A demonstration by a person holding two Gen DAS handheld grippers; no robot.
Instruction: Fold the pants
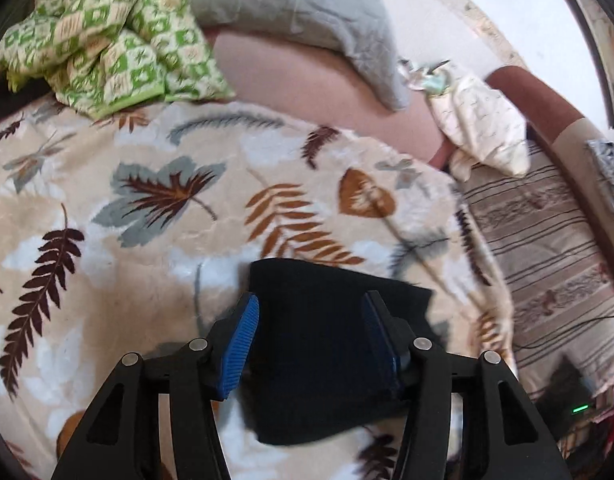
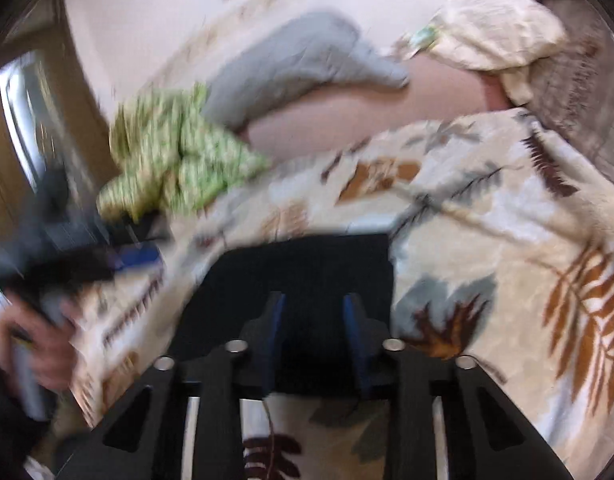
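Black pants (image 1: 327,344) lie folded into a compact dark rectangle on a leaf-patterned blanket (image 1: 155,200). My left gripper (image 1: 313,304) is open, its blue pads (image 1: 239,348) on either side of the pants, above them. In the right wrist view the same pants (image 2: 307,268) lie ahead of my right gripper (image 2: 313,304), which is open with nothing between its blue pads. The left gripper (image 2: 139,258) shows blurred at the left of that view, held by a hand (image 2: 43,344).
A green checkered quilt (image 1: 107,40), a grey pillow (image 1: 299,12) and a cream pillow (image 1: 483,124) lie at the back against a pink headrest (image 1: 291,84). A striped sofa seat (image 1: 547,272) lies right of the blanket.
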